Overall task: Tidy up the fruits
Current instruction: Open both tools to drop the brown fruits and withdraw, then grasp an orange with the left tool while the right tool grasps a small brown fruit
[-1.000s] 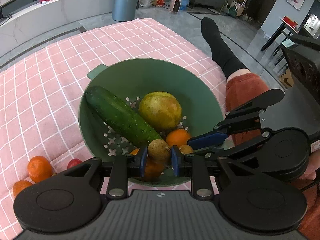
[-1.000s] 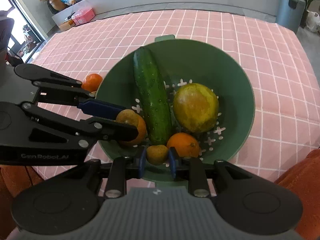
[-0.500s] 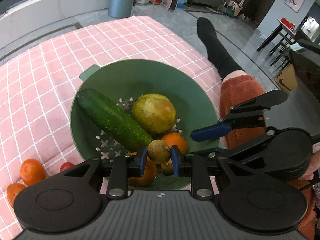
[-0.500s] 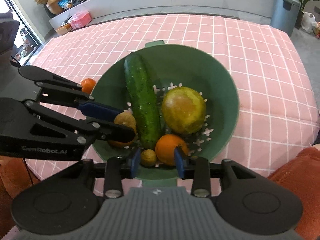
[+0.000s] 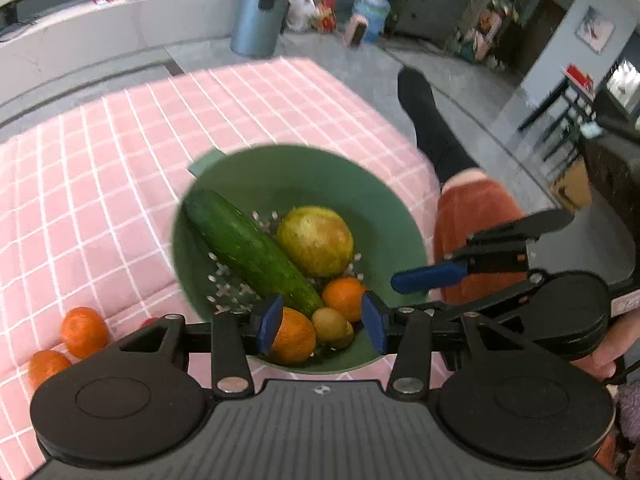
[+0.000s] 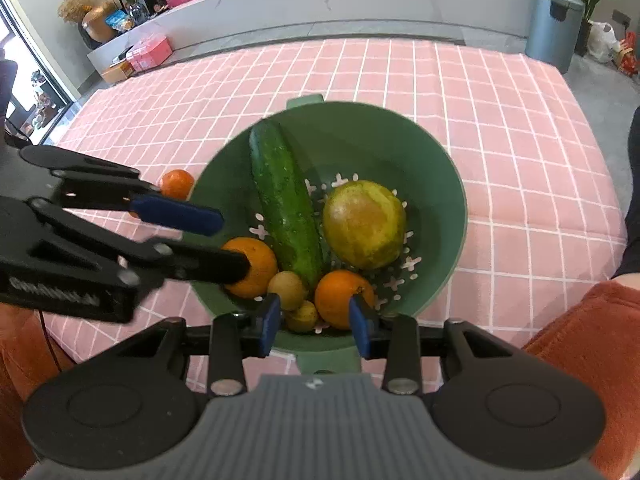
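Left tool (image 5: 322, 322): my jaws opening, nothing pinched; brown fruit (image 5: 332, 327) lies loose between them.
Right tool (image 6: 314, 322): my jaws spread, gripping nothing.
Green colander (image 6: 436, 168): frame centre, holding cucumber (image 6: 286, 200), large yellow-green fruit (image 6: 364, 224), two oranges (image 6: 340, 296).
Pink checked surface (image 6: 500, 128): loose tangerines (image 5: 84, 332) at lower left.

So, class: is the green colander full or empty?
Partly full: the green colander holds a cucumber, a large yellow-green fruit and oranges.
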